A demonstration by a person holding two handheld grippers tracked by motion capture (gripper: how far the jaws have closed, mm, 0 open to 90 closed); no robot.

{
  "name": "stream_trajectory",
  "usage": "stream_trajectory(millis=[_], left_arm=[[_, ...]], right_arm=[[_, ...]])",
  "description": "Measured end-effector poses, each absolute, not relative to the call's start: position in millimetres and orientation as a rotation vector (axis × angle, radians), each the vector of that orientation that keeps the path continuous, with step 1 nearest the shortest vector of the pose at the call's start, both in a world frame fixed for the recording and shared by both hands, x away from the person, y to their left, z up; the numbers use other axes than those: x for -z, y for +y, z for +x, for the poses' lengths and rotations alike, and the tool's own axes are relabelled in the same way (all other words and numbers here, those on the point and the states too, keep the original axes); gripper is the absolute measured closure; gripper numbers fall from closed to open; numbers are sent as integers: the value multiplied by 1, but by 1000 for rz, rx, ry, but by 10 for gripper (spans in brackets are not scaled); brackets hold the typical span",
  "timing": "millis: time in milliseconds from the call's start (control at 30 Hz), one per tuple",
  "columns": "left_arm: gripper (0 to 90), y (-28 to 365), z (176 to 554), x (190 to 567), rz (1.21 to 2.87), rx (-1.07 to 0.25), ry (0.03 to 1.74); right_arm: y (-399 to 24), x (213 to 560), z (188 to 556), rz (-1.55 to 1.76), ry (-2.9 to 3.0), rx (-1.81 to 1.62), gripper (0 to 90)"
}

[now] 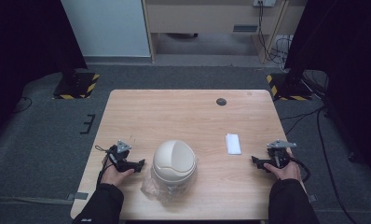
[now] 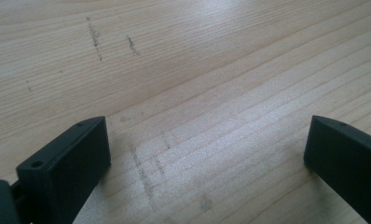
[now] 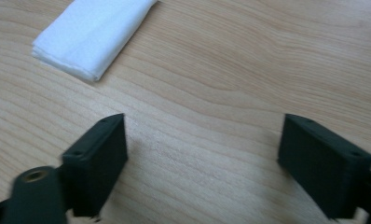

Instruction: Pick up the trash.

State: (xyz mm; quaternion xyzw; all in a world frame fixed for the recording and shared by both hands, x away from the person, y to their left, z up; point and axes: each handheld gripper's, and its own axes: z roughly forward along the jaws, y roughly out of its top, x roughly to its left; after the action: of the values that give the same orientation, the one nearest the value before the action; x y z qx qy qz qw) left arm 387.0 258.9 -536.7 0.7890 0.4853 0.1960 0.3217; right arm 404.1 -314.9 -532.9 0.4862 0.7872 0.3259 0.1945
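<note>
While both tongs, left [image 1: 138, 164] and right [image 1: 257, 161], rested released on the surface [image 1: 188, 112], we saw a cream helmet [image 1: 174, 162] near its front edge.

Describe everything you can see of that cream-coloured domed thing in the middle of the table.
The cream domed plastic object looks like a small bin lid or helmet-like shell: a smooth rounded top with a curved seam dividing it into two panels. It sits on the light wooden table near its front edge, resting on crumpled clear plastic film. Neither gripper touches it; it lies between them, nearer the left gripper.
</note>
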Motion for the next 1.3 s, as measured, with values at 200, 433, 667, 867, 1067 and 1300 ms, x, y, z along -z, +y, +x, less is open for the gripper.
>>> stream_trajectory(millis=[200, 433, 667, 867, 1067, 1300], left_arm=[[0, 258, 386, 537, 2072, -518, 1280], [0, 258, 386, 537, 2072, -517, 1280], [0, 258, 386, 537, 2072, -517, 1280], [0, 258, 386, 537, 2072, -517, 1280], [0, 258, 386, 537, 2072, -517, 1280], [0, 258, 386, 537, 2072, -517, 1280]], right_arm=[[-320, 522, 404, 1380, 2140, -976, 203], [-316, 507, 401, 1339, 2083, -1089, 204], [-310, 484, 398, 1251, 2005, -1224, 207], [-305, 469, 396, 1191, 1979, -1293, 204], [-295, 452, 395, 1107, 1984, -1336, 212], [-278, 435, 392, 1026, 1995, -1392, 219]])
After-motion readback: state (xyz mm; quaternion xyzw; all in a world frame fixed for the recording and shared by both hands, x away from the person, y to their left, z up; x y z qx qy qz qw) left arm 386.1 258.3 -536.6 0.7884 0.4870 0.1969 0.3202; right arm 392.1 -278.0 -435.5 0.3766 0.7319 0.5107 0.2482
